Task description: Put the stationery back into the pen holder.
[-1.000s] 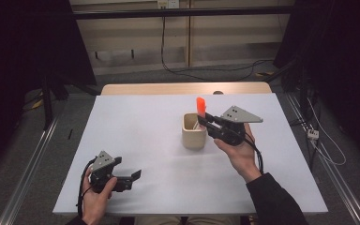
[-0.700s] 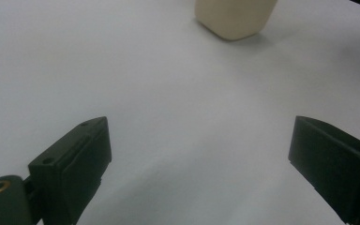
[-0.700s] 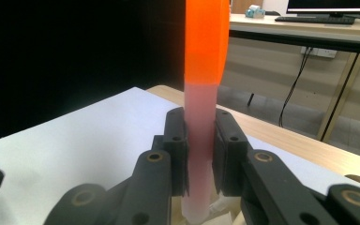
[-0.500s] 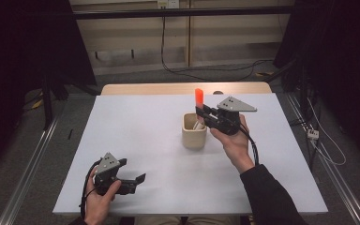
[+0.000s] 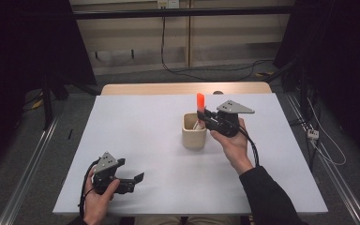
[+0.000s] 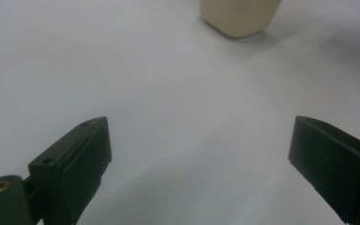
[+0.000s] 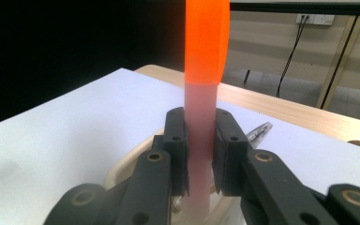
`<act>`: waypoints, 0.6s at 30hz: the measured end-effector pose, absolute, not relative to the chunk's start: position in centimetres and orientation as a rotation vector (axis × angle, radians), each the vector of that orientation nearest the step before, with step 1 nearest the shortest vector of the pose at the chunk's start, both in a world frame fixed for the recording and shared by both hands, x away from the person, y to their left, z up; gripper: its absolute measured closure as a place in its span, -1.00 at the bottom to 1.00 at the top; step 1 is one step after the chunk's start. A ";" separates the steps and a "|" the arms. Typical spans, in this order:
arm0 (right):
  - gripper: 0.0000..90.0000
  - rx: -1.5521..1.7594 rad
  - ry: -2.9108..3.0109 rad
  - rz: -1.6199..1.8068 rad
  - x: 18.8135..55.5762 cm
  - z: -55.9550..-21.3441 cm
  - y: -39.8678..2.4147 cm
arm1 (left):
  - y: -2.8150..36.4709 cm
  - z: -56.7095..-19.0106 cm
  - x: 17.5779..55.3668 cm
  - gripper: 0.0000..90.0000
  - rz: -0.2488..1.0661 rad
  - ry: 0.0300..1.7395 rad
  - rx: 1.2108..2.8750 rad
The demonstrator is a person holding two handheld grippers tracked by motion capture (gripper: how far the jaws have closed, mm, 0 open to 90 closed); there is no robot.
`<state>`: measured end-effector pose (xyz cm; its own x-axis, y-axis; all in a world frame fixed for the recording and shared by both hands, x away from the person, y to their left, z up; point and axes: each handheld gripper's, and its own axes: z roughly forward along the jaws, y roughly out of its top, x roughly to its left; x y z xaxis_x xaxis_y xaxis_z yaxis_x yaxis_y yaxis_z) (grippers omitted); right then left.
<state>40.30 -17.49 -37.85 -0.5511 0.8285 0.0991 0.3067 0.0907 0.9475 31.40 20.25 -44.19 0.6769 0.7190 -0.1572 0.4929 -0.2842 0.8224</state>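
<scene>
My right gripper [image 5: 201, 121] is shut on an upright stick [image 5: 200, 102] with a pale shaft and an orange top. It holds the stick over a beige cup [image 5: 192, 138] near the table's middle. In the right gripper view both pads [image 7: 176, 140] press the stick's shaft [image 7: 205, 47], whose lower end reaches down into the cup's rim [image 7: 122, 168]. A shiny metal piece [image 7: 260, 131] pokes out of the cup behind. My left gripper [image 5: 136, 180] lies low at the front left, open, with bare table between its jaws [image 6: 199, 154]. The cup [image 6: 239, 16] stands far ahead of it.
A white sheet covers the table [image 5: 145, 122], with a wooden edge [image 5: 168, 89] showing at the back. Dark curtains stand at both sides, and cables run over the floor [image 5: 328, 150] on the right.
My right gripper has shifted a little to the left and away with the stick, closer over the cup. The left gripper has stayed where it was.
</scene>
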 end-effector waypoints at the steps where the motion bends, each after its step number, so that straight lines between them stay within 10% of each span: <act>1: 0.73 1.113 1.912 1.463 40.3 -38.0 -17.4 | 20.3 -44.2 31.4 -0.86 0.302 0.941 1.945; 11: 0.72 1.153 1.927 1.439 39.8 -38.9 -17.4 | 20.3 -44.2 31.5 -0.86 0.300 0.950 1.938; 18: 0.12 1.143 1.902 1.369 39.3 -38.4 -17.4 | 20.4 -44.2 31.5 -0.86 0.301 0.948 1.942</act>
